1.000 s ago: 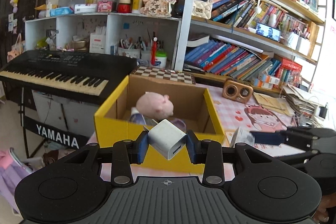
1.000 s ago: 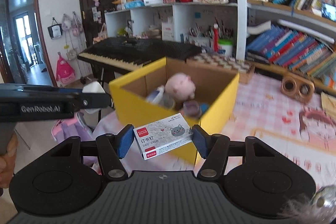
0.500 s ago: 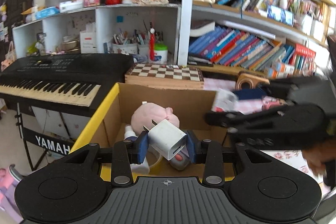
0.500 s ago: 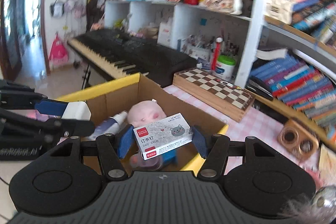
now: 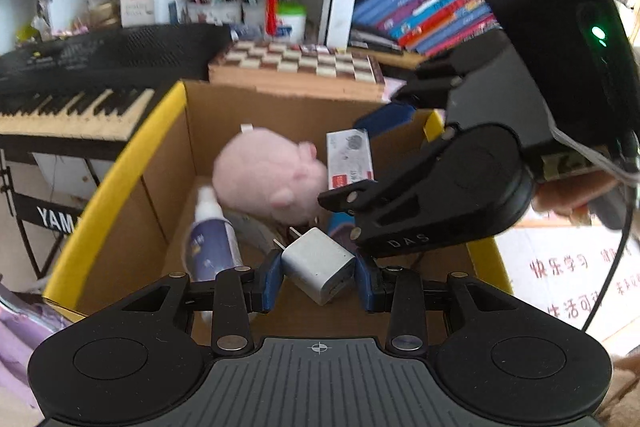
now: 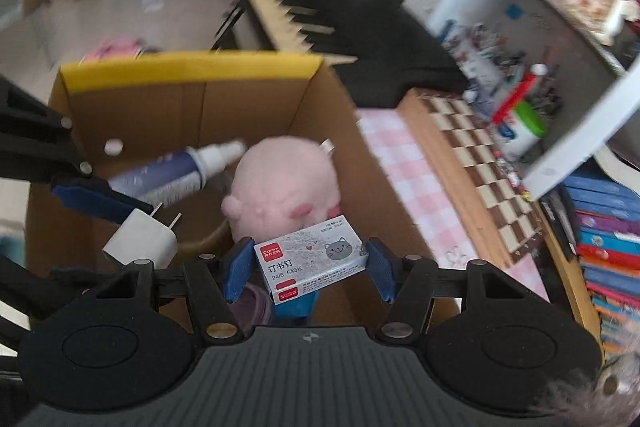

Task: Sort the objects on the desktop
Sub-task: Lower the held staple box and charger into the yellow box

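Note:
My left gripper [image 5: 318, 281] is shut on a white plug adapter [image 5: 318, 265], held over the open yellow cardboard box [image 5: 120, 163]. My right gripper [image 6: 310, 269] is shut on a small staple box [image 6: 312, 261] with a grey cat print, also above the box. In the left wrist view the right gripper [image 5: 360, 163] reaches in from the right with the staple box [image 5: 349, 159]. In the right wrist view the adapter [image 6: 140, 241] hangs at the left. Inside the box lie a pink plush pig [image 5: 268, 175] and a spray bottle [image 5: 210, 239].
A chessboard [image 5: 300, 67] lies behind the box, a black keyboard [image 5: 80, 83] to its left. Shelves of books [image 5: 424, 15] and stationery rise at the back. The pink checked tablecloth [image 6: 404, 163] shows beside the box. A hand [image 5: 572, 191] grips the right tool.
Both grippers have moved in over the box and tilted downward. The right gripper has rolled and swung in close beside the left one. Both grips are unchanged.

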The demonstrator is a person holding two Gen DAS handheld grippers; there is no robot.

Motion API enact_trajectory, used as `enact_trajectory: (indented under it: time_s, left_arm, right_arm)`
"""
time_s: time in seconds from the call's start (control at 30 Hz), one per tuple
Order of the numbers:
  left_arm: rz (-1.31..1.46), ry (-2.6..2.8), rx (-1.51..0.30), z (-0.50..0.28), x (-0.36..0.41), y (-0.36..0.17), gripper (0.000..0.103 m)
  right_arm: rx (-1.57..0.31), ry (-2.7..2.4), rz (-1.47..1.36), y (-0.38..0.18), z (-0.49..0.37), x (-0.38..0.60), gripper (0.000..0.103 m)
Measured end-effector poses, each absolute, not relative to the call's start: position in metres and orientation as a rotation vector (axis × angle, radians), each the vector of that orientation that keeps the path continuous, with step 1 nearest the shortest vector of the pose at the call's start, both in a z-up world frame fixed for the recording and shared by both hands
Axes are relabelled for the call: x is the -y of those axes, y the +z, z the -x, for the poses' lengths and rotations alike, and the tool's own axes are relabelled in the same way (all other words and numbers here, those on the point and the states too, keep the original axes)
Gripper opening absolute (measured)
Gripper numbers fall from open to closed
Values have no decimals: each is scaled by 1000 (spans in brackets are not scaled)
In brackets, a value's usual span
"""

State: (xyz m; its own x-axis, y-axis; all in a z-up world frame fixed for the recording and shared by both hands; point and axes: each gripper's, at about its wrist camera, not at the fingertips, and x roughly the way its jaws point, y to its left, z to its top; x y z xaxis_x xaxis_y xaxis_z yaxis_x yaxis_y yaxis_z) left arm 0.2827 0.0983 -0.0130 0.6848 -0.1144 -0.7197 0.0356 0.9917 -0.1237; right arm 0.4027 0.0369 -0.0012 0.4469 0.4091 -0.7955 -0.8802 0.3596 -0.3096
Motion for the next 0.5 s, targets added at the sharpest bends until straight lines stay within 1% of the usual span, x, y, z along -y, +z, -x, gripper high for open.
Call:
enact_trajectory:
  time_s: [0.23, 0.5]
  left_arm:
    - [97, -149, -901, -291, -91, -25, 36]
    - [39, -188, -967, -299, -80, -36, 36]
  right_arm:
    - [-777, 949, 900, -24, -418, -48, 58]
    - [-823, 961, 975, -44, -424, -60, 58]
